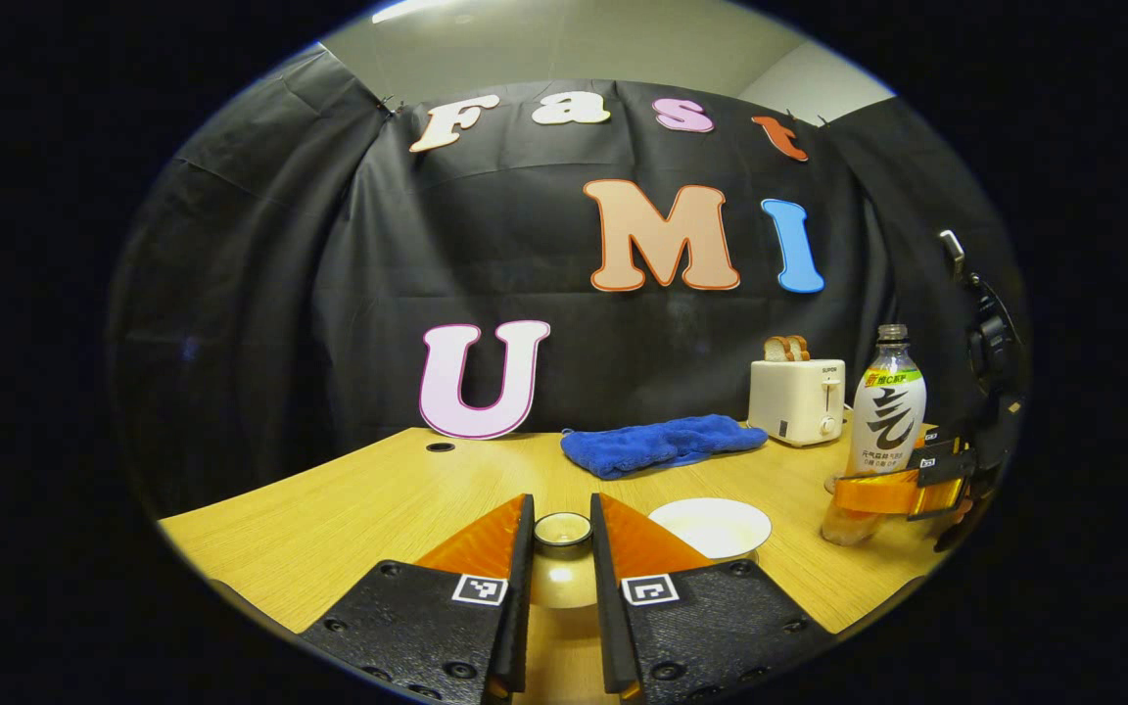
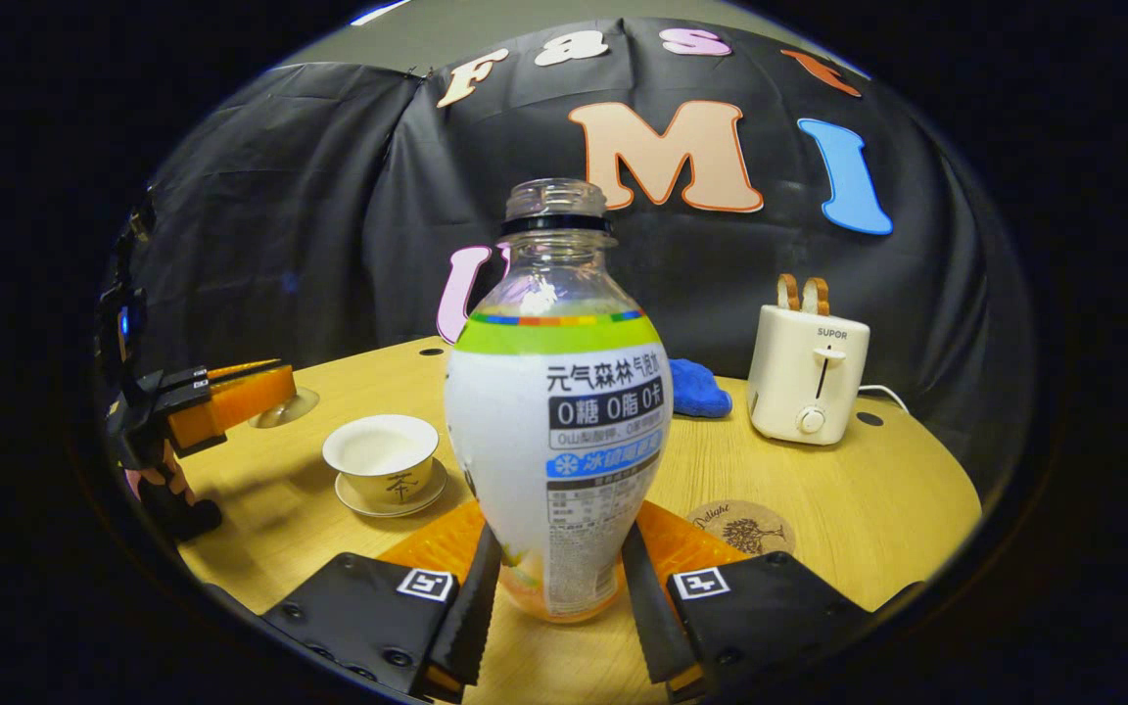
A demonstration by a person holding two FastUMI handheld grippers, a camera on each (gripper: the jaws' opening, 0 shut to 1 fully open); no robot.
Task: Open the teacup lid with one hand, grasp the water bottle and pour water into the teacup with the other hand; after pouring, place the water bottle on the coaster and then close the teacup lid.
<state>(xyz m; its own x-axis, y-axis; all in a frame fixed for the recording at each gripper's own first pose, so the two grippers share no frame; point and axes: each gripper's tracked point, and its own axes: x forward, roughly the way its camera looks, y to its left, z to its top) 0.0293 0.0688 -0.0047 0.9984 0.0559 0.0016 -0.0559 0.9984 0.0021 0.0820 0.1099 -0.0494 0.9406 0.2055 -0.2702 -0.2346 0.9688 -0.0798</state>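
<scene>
With the lid (image 1: 562, 530) gripped in the left tongs (image 1: 562, 548) and the uncapped water bottle (image 2: 556, 421) clamped low by the right tongs (image 2: 556, 587), water could be spilled past the small teacup (image 2: 380, 456) on the bench (image 2: 877, 509) if tipped fast.

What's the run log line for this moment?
left tongs: holding lid off teacup | right tongs: gripping upright water bottle
</scene>
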